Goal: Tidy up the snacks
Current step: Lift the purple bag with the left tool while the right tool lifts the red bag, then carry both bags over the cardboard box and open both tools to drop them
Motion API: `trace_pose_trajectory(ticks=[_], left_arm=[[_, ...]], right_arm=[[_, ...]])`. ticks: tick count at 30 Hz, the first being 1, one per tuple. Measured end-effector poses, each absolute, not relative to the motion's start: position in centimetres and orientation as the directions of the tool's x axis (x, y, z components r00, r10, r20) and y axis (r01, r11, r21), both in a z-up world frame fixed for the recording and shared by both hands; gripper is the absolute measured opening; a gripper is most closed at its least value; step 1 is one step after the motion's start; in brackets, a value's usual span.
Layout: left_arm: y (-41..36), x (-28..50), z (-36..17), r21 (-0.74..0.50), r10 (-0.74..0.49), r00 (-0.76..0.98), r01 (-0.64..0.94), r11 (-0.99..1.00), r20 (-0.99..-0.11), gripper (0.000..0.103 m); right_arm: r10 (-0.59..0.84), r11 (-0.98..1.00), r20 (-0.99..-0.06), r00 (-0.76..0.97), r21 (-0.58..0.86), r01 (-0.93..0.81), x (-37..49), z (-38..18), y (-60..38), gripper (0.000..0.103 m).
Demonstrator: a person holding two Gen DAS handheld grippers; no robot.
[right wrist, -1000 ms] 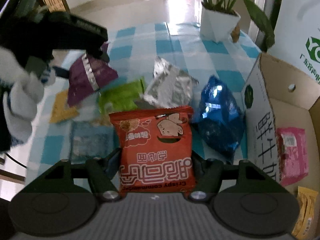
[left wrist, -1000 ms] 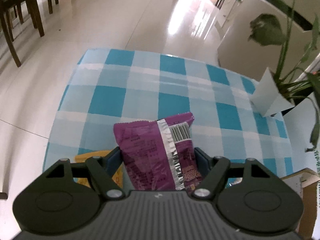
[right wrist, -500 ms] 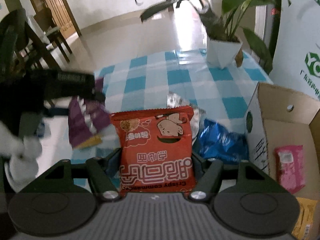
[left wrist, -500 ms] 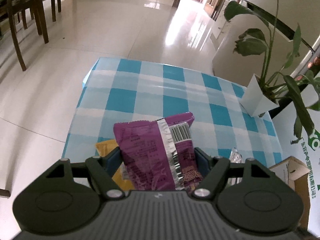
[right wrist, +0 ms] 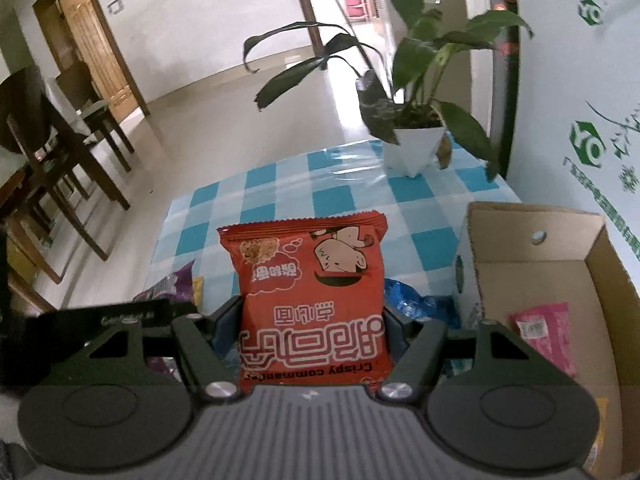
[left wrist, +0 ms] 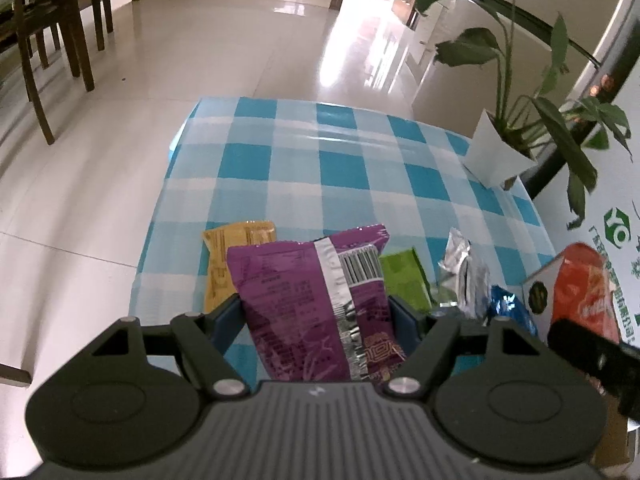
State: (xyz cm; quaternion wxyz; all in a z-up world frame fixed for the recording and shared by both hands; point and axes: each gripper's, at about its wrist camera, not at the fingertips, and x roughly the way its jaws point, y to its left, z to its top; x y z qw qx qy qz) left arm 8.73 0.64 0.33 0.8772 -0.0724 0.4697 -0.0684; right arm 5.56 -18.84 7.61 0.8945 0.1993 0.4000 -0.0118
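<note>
Purple pack [left wrist: 316, 308] sits clamped in the left gripper [left wrist: 316, 312], its silver seam and barcode facing the camera, held up above the checked cloth [left wrist: 320, 168]. Behind it on the cloth lie a yellow pack [left wrist: 230, 252] at about 10 o'clock, a green pack [left wrist: 402, 276] at 2 o'clock, then a silver pack [left wrist: 464, 276] and a blue pack [left wrist: 510, 312] further toward 3 o'clock. Right gripper [right wrist: 314, 316] is closed on a red pack [right wrist: 312, 300], printed side toward the lens and upside down, raised over the cloth just left of the box [right wrist: 532, 256]. That cardboard box stands open at 3 o'clock with a pink pack [right wrist: 546, 338] lying inside. White plant pot [right wrist: 416, 148] stands at the cloth's far edge, at 1 o'clock in the right wrist view.
</note>
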Motion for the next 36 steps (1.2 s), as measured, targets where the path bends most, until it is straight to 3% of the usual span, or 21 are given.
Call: trace_pose_trajectory(ticks=[22, 30, 36], left_arm=[[-0.8, 7.1, 2.2, -0.166, -0.159, 0.621, 0.047, 0.985, -0.768, 0.075], [-4.0, 6.4, 3.2, -0.199, -0.243, 0.641, 0.142, 0.970, -0.728, 0.075], [-7.6, 5.5, 3.6, -0.277, -0.398, 0.604, 0.288, 0.917, -0.691, 0.075]], right_arm=[[0.067, 0.925, -0.726, 0.684, 0.303, 0.231, 5.6, 7.3, -19.8, 0.075], [-0.016, 0.910, -0.685, 0.728, 0.291, 0.294, 4.0, 9.1, -23.0, 0.075], [-0.138, 0.884, -0.699, 0.702, 0.233, 0.406, 2.5, 9.0, -27.0, 0.075]])
